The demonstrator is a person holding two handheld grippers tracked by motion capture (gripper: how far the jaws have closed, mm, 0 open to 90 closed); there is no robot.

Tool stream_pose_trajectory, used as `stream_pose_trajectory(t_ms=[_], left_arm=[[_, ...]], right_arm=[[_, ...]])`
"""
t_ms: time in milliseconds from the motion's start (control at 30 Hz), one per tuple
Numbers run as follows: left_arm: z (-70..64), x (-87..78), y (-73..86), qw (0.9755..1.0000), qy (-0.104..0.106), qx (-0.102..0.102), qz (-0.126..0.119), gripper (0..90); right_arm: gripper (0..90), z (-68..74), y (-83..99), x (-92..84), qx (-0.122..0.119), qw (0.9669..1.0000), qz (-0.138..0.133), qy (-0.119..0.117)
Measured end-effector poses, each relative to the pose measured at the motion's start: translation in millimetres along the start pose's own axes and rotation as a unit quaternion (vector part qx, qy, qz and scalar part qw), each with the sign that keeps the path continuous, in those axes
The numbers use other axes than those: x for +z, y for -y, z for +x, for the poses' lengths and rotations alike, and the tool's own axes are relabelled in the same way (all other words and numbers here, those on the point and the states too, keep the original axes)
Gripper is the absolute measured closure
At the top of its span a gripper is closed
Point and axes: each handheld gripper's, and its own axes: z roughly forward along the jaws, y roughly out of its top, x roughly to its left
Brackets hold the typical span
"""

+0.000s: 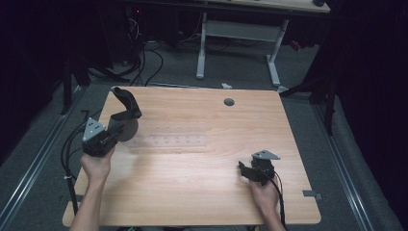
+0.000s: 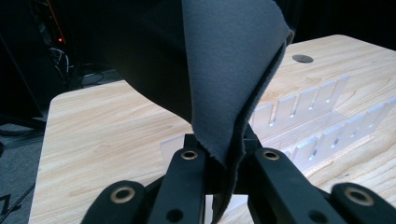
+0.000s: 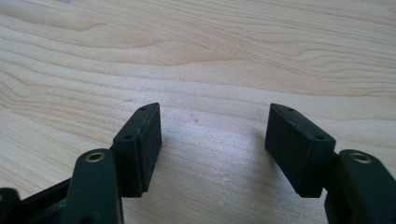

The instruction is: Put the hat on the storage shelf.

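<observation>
L gripper (image 1: 126, 113) near table's (image 1: 192, 202) left edge, jaws pinching dark grey cloth (image 2: 224, 70), lifted off surface. Clear slotted rack (image 2: 322, 116) lies mid-table, just beside it. R gripper (image 3: 212, 144) near front-right corner, jaws spread wide over bare wood.

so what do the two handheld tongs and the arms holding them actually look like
Both tongs, left and right, are black, each topped by a grey three-cornered plate, with a black cable trailing toward the person. The jaw links show brass-coloured rivets, and the right fingertips are flat, finely ribbed black blocks. The forearms are bare, with no sleeves.
</observation>
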Motion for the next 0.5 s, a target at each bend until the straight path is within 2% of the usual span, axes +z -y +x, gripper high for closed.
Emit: stream_pose_trajectory(t_ms=[500], left_arm=[[-1.6,0.6,-1.7,1.0000,-0.007,0.002,0.000,86.5]], right_arm=[[36.5,0.0,0.0,0.0,0.000,1.0000,0.000,0.000]])
